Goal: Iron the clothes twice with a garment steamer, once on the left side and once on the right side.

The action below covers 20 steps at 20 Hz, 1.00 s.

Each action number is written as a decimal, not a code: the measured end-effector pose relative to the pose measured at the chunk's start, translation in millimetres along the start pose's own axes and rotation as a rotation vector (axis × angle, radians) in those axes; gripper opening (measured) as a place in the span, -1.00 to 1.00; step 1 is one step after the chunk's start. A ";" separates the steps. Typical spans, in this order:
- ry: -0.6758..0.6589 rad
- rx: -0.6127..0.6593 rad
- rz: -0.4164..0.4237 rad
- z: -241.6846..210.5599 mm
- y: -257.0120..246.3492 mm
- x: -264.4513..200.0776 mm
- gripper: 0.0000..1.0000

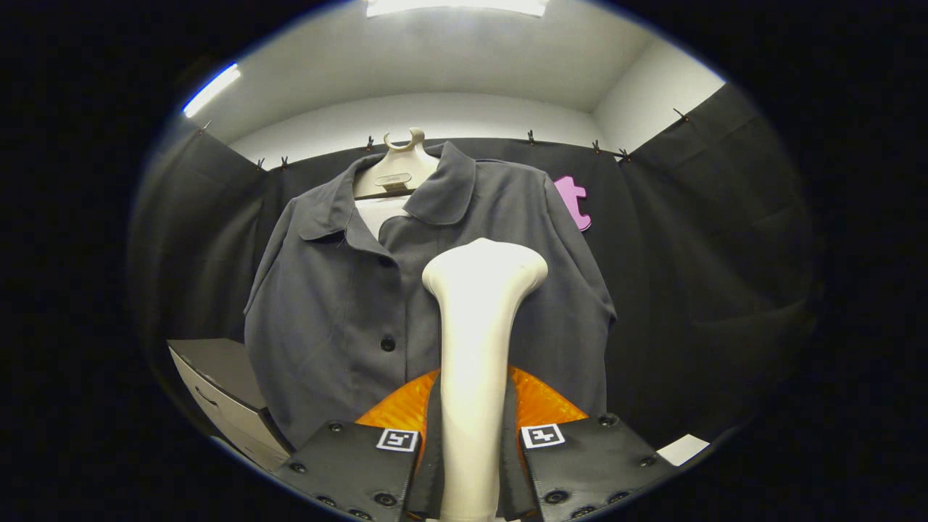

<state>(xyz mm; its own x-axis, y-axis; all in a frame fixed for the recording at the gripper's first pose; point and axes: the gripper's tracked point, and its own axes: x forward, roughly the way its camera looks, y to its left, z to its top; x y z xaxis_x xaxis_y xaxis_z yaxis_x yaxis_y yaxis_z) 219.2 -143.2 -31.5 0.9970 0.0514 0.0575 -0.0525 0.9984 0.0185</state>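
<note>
A dark grey button-up shirt (341,290) hangs on a pale hanger (396,170) against the booth's black wall, its collar open and its buttons running down the front. My gripper (471,442) is shut on the handle of a white garment steamer (478,326), which stands upright between the fingers. The steamer's wide head sits in front of the shirt's chest, a little right of the button line. Whether the head touches the cloth I cannot tell.
A white cabinet (217,391) with drawers stands low beside the shirt's left hem. A white label (683,449) lies low on the right by the black wall. Black cloth hangs on clips around the booth.
</note>
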 end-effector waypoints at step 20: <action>0.104 -0.008 -0.028 -88.5 -1.1 -42.1 -0.24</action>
<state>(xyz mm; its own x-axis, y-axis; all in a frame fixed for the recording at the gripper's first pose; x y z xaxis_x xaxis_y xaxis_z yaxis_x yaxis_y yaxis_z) 182.2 -144.6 -122.2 0.9986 0.0252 -0.0472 -0.0247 0.9996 0.0104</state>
